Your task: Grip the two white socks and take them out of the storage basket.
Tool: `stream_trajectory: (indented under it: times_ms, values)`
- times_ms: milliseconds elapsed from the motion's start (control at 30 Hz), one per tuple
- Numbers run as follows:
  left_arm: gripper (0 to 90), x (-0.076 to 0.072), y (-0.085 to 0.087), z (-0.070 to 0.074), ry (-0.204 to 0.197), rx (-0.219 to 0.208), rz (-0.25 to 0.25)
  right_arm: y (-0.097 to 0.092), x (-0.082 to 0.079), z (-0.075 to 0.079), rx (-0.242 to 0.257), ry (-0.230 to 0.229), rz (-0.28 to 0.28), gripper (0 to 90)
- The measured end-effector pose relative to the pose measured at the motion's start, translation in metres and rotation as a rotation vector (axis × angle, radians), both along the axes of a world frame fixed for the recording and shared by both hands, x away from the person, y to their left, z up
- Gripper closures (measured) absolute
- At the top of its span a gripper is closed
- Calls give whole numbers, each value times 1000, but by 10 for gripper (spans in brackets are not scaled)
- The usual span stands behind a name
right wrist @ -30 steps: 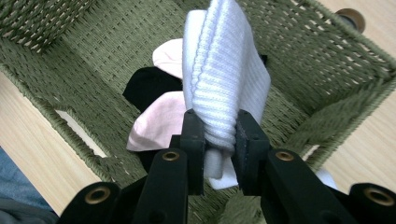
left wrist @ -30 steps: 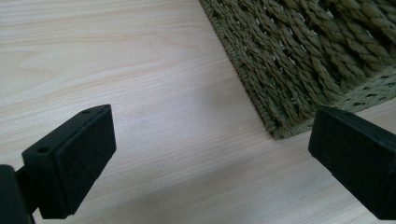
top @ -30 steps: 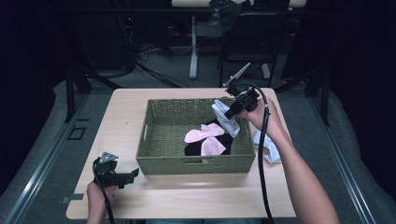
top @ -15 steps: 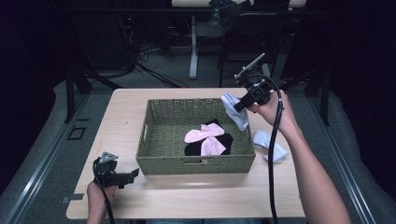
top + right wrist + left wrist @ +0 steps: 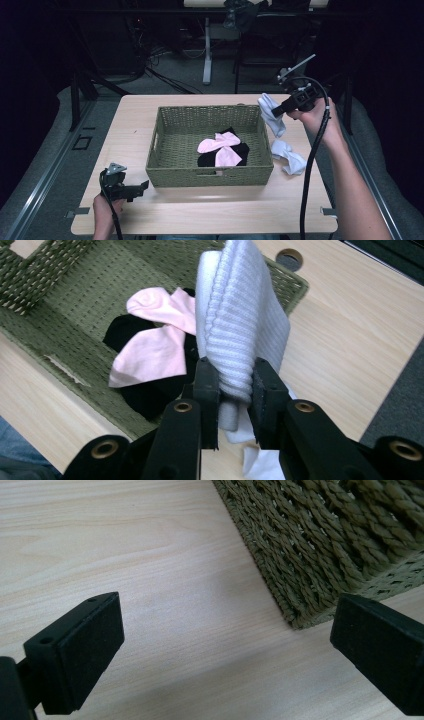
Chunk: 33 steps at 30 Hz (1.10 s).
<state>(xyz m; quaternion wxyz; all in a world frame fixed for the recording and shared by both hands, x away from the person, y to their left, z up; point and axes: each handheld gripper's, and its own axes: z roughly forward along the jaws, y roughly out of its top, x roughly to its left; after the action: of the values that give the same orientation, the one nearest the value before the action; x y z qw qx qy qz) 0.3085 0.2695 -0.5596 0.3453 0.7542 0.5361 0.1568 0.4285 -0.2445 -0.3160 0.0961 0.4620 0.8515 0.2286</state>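
A dim room with cables and stands behind frames a pale wooden table (image 5: 150, 125). At its centre sits an olive-green woven rectangular basket (image 5: 175, 150), holding a pink sock (image 5: 220, 147) lying over a black sock (image 5: 240, 152). At about two o'clock from the basket, the right gripper (image 5: 281, 108) hangs above the table just off the basket's far right corner, its jaws pinched tight on a white ribbed sock (image 5: 240, 330) that dangles from them. Another white crumpled sock (image 5: 288, 156) lies on the table at three o'clock, just beside the basket. At eight o'clock, the left gripper (image 5: 142, 186) rests near the basket's corner, jaws spread wide, holding nothing.
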Motion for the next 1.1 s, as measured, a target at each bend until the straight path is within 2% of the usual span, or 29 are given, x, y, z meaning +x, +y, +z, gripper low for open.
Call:
stream_trajectory:
  times_ms: [267,433,500,767,1100]
  values:
    - [9,0,0,0,-2,2,0,-26,-3,-5,-6,0,-63,763]
    - [9,0,0,0,2,4,-2,-39,0,-14,4,13,-105,762]
    - [9,0,0,0,2,3,-3,-42,2,-19,-15,21,-115,762]
    - [9,0,0,0,-1,2,-1,-52,8,-45,-42,64,-157,761]
    - [9,0,0,0,-1,3,0,-62,13,-91,-51,129,-195,754]
